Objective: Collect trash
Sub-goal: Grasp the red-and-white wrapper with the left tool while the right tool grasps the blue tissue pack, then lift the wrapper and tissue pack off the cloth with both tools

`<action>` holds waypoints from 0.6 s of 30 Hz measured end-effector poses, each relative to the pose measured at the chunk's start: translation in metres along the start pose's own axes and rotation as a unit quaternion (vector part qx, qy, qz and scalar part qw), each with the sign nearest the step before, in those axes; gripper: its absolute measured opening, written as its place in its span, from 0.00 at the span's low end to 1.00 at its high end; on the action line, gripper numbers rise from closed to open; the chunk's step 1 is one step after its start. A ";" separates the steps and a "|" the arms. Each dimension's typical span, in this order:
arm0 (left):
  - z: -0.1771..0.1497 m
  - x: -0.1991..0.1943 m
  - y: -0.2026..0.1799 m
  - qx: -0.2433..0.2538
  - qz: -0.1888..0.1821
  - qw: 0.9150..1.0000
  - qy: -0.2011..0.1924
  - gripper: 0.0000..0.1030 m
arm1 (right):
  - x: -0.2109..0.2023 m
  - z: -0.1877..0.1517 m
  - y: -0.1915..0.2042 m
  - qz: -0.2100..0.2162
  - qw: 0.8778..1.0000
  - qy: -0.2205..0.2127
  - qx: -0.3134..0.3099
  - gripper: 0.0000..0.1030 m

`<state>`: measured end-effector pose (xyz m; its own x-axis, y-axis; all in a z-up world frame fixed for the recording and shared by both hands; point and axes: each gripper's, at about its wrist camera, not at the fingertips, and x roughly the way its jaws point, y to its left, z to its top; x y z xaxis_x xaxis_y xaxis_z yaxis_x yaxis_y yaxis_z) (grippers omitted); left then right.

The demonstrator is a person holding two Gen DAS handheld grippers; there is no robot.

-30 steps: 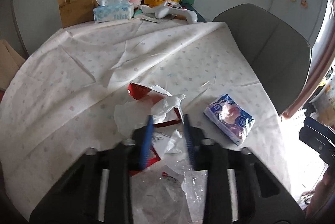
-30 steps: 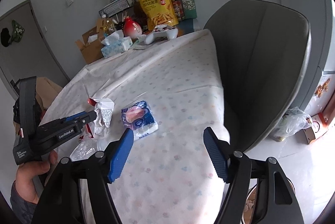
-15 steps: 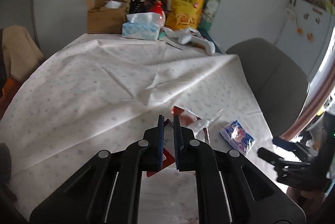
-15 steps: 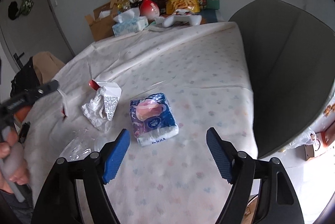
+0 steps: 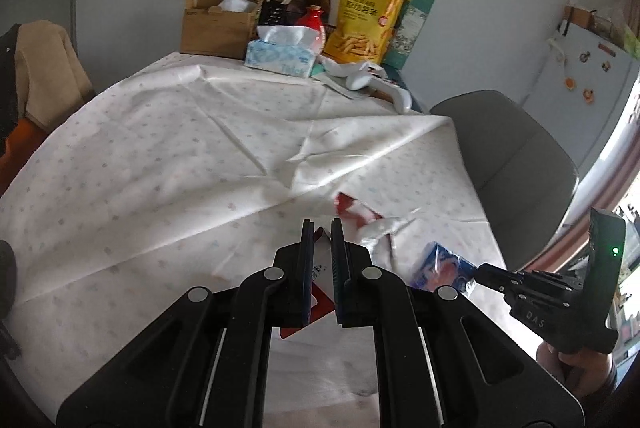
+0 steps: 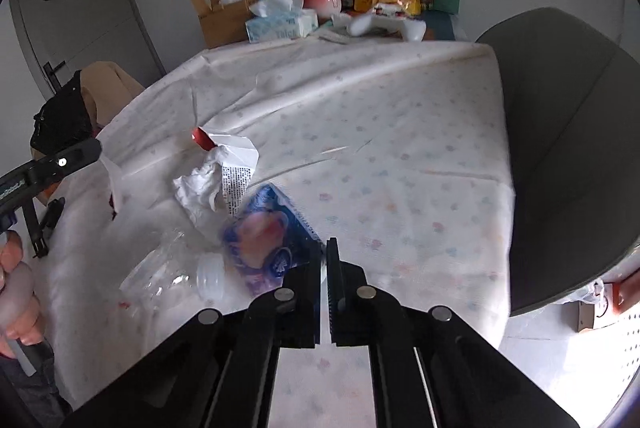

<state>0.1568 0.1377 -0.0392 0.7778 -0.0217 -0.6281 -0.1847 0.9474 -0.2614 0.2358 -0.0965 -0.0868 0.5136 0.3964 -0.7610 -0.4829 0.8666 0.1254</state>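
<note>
Since a second ago both your grippers have closed: the right gripper (image 6: 327, 252), wide apart then, now has its jaws pinched on the near right corner of the blue tissue pack (image 6: 266, 238), and the left gripper (image 5: 321, 230), partly apart before, is clenched on a thin red-and-white wrapper (image 5: 318, 302).

You hold the right one low over the near edge of the tablecloth (image 6: 360, 132), fingers aimed toward the far side. Your left one sits over the near middle of the cloth, the wrapper hanging between and below its fingers.

From the right wrist, the pack's long axis runs from near right to far left; it is glossy blue plastic with a pinkish picture. Just beyond it lie a crumpled white tissue (image 6: 200, 186) and a red-cornered printed wrapper (image 6: 232, 158). A clear plastic bottle (image 6: 172, 274) lies on its side at the pack's near left.
</note>
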 end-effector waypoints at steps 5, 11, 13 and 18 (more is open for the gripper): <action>-0.003 -0.002 -0.018 0.006 -0.021 1.000 0.001 0.09 | -0.023 -0.009 -0.001 0.005 1.000 -0.017 0.002 0.03; -0.005 -0.007 -0.047 0.023 -0.051 0.998 -0.001 0.09 | -0.059 -0.023 -0.011 0.003 0.999 -0.047 0.025 0.02; -0.007 -0.007 -0.059 0.028 -0.064 0.998 0.002 0.09 | -0.069 -0.027 -0.017 -0.001 0.998 -0.054 0.036 0.02; -0.013 -0.003 -0.094 0.049 -0.094 0.994 0.010 0.09 | -0.090 -0.042 -0.034 -0.025 0.996 -0.065 0.056 0.02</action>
<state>0.1639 0.0445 -0.0225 0.7802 -0.2078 -0.5899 0.0236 0.9523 -0.3043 0.1758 -0.1746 -0.0492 0.6264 0.3813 -0.6799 -0.3764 0.9117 0.1646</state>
